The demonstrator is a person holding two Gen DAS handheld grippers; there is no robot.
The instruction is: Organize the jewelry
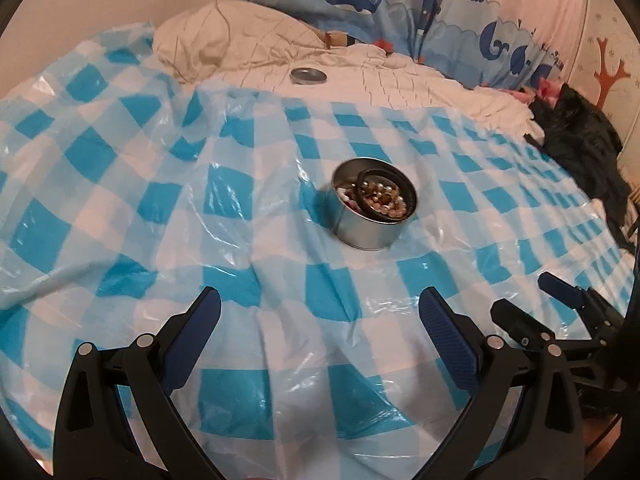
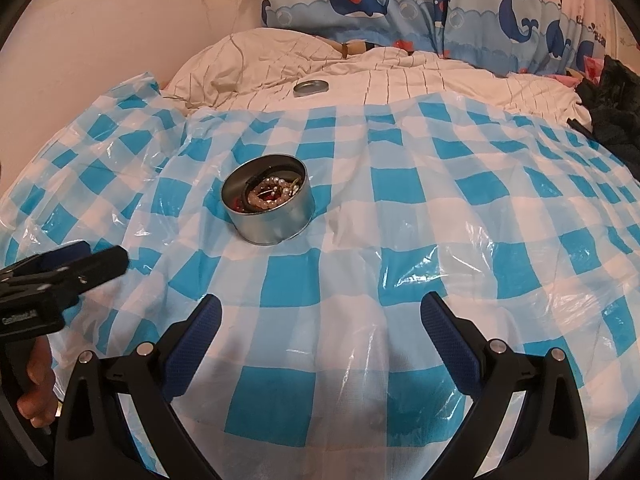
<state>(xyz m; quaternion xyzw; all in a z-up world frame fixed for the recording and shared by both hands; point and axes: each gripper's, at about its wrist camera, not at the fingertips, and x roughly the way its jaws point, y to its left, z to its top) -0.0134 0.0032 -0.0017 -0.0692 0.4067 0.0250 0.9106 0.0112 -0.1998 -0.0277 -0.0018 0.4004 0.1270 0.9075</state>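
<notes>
A round silver tin (image 1: 370, 226) stands on the blue-and-white checked plastic sheet (image 1: 240, 240). It holds pearl bracelets (image 1: 390, 198) and a dark band. The tin also shows in the right wrist view (image 2: 272, 220), with its jewelry (image 2: 270, 196). Its silver lid (image 1: 308, 76) lies apart on the white bedding behind; the lid shows in the right wrist view too (image 2: 311, 88). My left gripper (image 1: 320, 308) is open and empty, short of the tin. My right gripper (image 2: 320, 312) is open and empty, to the right of the tin. The left gripper shows in the right wrist view (image 2: 92, 260).
A white pillow (image 1: 224, 40) and rumpled white bedding (image 2: 440, 76) lie behind the sheet. A whale-print curtain (image 2: 400, 0) hangs at the back. Dark clothing (image 1: 580, 140) lies at the right edge.
</notes>
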